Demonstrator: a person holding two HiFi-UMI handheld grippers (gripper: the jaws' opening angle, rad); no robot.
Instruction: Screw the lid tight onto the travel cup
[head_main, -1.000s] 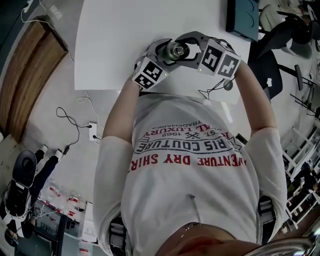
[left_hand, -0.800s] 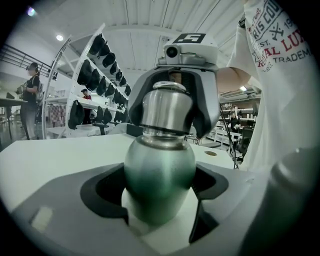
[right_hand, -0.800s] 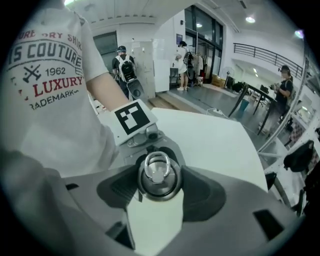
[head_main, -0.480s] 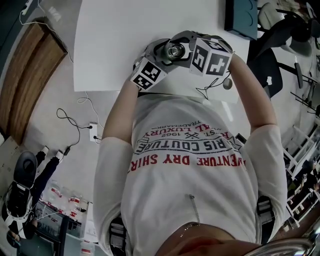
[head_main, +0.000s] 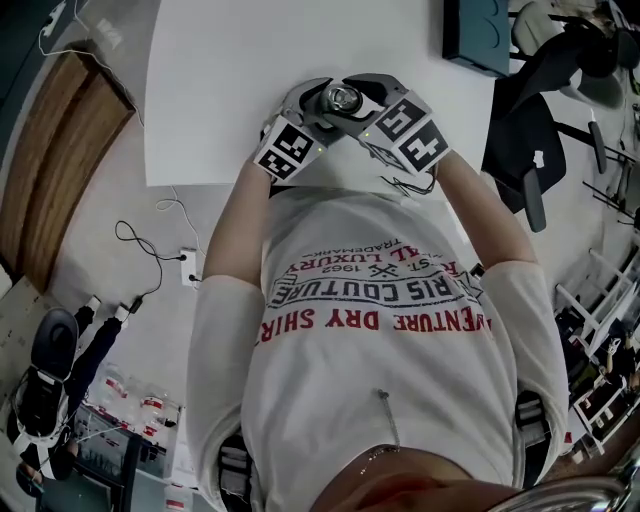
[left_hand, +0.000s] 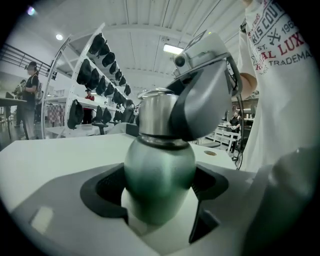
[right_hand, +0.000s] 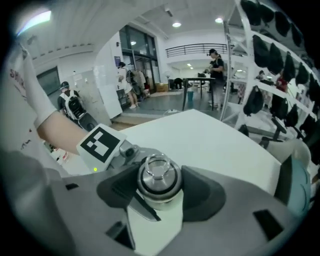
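The travel cup (head_main: 342, 98) is held up over the white table's (head_main: 250, 80) near edge, between both grippers. In the left gripper view its green metal body (left_hand: 159, 175) fills the gap of my left gripper (left_hand: 160, 202), which is shut on it. The steel lid (right_hand: 159, 177), with a wire ring on top, sits on the cup's neck. My right gripper (right_hand: 159, 189) is shut on the lid from above, its dark pads against the lid's sides. In the head view the left gripper (head_main: 322, 108) and the right gripper (head_main: 365, 100) meet at the cup.
A dark box (head_main: 480, 35) lies at the table's far right corner. An office chair (head_main: 525, 140) stands right of the table. Cables and a power strip (head_main: 185, 262) lie on the floor to the left. Racks of helmets (left_hand: 100, 75) stand behind.
The right gripper has turned round the lid, its marker cube swinging left and toward the person. Both grippers and the cup have drifted slightly left.
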